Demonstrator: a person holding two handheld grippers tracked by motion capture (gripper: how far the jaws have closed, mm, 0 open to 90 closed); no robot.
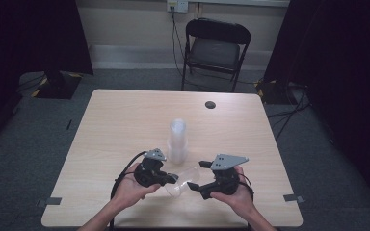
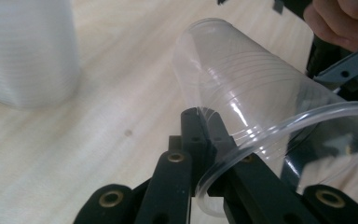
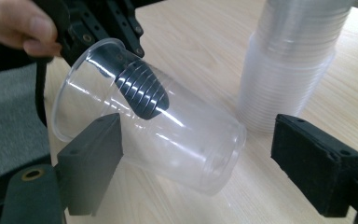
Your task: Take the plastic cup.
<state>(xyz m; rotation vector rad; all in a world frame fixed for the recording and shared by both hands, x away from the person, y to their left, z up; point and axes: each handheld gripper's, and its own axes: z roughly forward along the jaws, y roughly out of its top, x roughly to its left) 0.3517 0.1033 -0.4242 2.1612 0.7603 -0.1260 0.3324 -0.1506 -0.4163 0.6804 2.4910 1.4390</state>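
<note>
Left gripper (image 1: 172, 178) pinches the rim of a clear plastic cup (image 1: 183, 182) near the desk's (image 1: 125, 120) front edge, one jaw inside the mouth, one outside. The cup lies tilted on its side, base pointing toward the right gripper (image 1: 196, 175), whose jaws stand wide apart on either side of that base without touching it. Behind, toward the desk's middle, stands the cup stack (image 1: 178, 139). Seen from the right gripper view, the ribbed pad (image 3: 142, 88) shows through the wall; from the left gripper view, the rim itself is clamped.

Left tool (image 1: 172, 178) clamped tight (right tool (image 1: 196, 174) spread wide).
</note>
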